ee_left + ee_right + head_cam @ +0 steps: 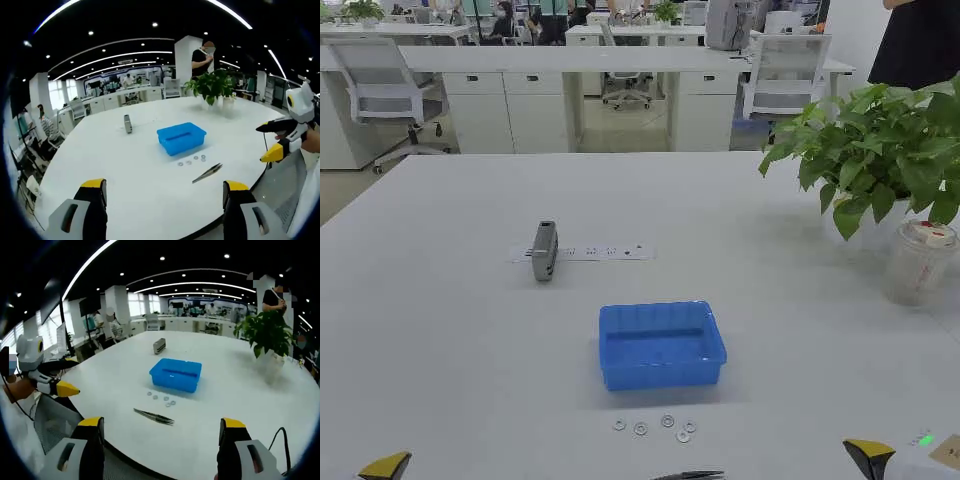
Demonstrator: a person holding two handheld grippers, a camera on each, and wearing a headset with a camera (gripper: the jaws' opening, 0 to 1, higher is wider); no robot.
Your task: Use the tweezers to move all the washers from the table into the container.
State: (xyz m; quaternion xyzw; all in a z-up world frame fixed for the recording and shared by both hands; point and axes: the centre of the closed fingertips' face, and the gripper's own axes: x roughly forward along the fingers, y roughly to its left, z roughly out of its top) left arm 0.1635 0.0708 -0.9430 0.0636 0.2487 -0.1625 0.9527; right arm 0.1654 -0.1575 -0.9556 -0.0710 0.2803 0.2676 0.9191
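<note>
- We hold the left gripper (164,185) low at the near edge of the white table (440,340) — its jaws are spread wide, with nothing in them.
- The right gripper (161,422) is held the same way, wide apart and holding nothing.
- The tweezers (690,476) lie flat on the table between the two grippers.
- The washers (655,427) lie just beside the blue container (660,310) — on the table, not inside.

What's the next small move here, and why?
Probably ease the right gripper forward to the slim metal tweezers and close on them. They lie ungripped on the white table, its jaws are open and empty, and the small metal washers lie beside the blue plastic container, none inside that I can see.
</note>
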